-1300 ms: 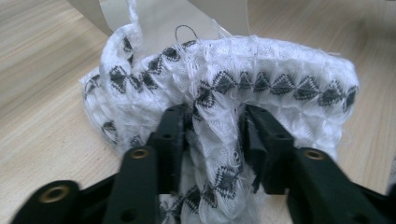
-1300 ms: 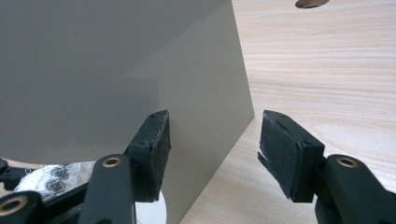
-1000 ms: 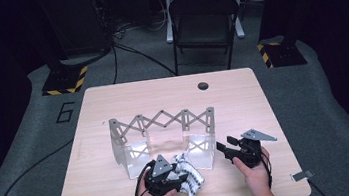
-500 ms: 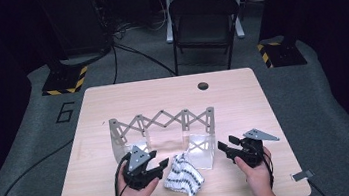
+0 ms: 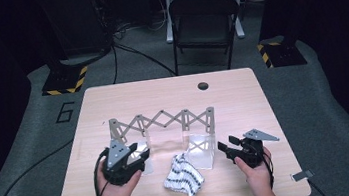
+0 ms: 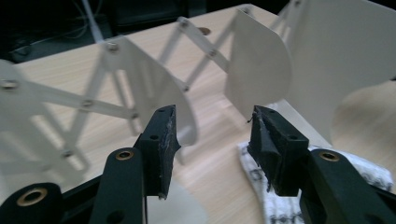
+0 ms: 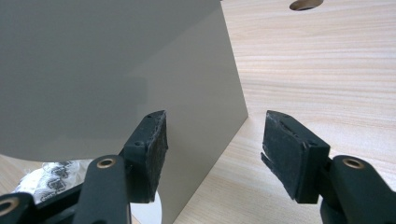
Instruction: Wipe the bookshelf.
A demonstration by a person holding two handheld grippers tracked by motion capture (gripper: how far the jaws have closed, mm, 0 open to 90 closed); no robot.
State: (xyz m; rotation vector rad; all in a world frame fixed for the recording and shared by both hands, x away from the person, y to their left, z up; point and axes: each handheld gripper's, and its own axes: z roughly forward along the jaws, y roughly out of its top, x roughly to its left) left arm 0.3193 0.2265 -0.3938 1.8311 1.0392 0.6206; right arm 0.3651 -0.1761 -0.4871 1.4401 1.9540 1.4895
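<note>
A black-and-white patterned cloth [image 5: 182, 177] lies crumpled on the wooden table [image 5: 162, 97], in front of a grey scissor-style folding rack [image 5: 160, 122] with white panels [image 6: 260, 60]. My left gripper [image 5: 140, 157] is held to the left of the cloth and above the table. Its jaws have just been closing, they are still apart, and nothing is between them. In the left gripper view the cloth [image 6: 254, 179] shows under the right jaw. My right gripper [image 5: 223, 149] stands open to the right of the cloth, beside the rack's right white panel [image 7: 116, 70]. The cloth [image 7: 49, 176] shows low at the left.
A round hole [image 5: 203, 85] sits in the table near its far edge. A folding chair [image 5: 203, 19] stands behind the table. Yellow-and-black striped bases [image 5: 65, 83] rest on the floor at both far corners. Cables trail off to the left.
The left gripper has drawn back leftward and upward from the cloth, which now lies alone on the table. The right gripper has stayed where it was.
</note>
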